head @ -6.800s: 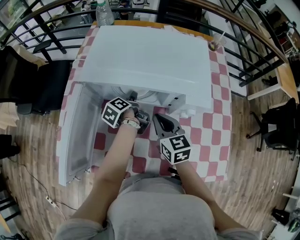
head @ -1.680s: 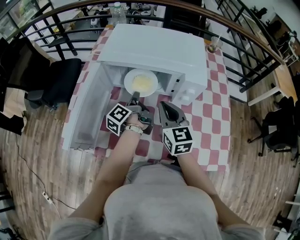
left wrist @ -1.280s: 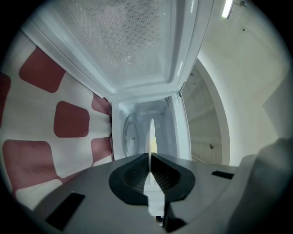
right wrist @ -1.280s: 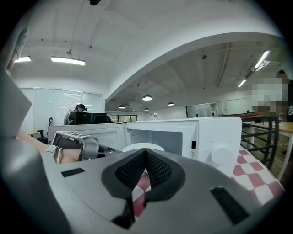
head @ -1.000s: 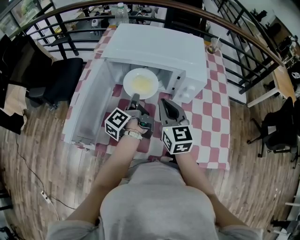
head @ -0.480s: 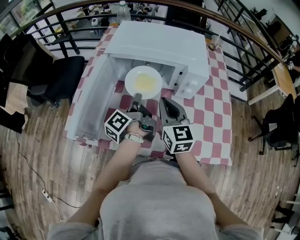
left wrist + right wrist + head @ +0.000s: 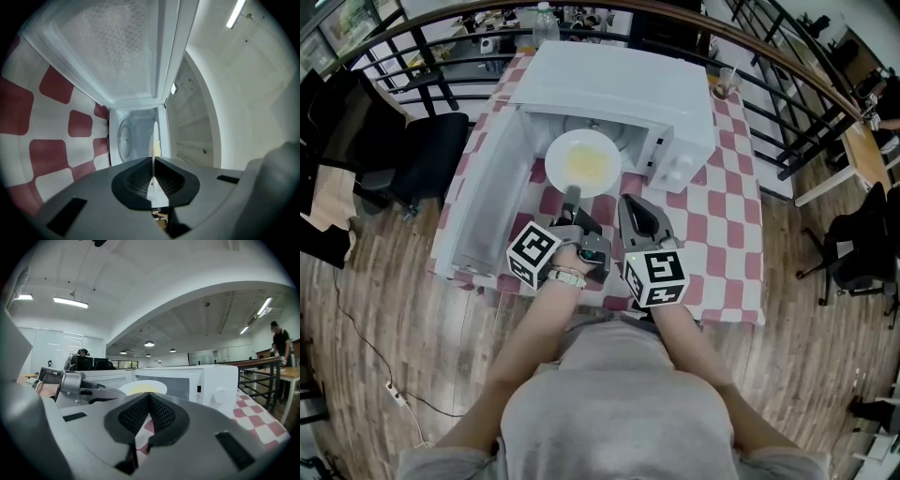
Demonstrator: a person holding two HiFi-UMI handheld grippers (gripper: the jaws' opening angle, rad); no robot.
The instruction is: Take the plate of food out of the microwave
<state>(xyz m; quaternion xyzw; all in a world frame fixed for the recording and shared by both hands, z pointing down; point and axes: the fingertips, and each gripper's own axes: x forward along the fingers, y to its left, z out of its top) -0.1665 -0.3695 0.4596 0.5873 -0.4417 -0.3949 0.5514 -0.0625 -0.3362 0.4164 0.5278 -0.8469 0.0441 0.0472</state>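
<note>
We see the white microwave standing on the table, which is covered with a red-and-white checked cloth, and its door swung fully open to the left. The plate, white with yellow food in its middle, sits at the mouth of the open cavity, most of it forward of the front edge of the microwave's top. Our left hand-held gripper points level at it, and its jaws are pinched together on the near rim of the plate. In the left gripper view that rim runs edge-on between the pads, with the round glass turntable behind it inside the cavity. We cannot tell whether the far rim of the plate touches anything. Our right hand-held gripper hangs just beside the left one, near the plate but not touching it. Its jaws are closed tip to tip with nothing between them.
</note>
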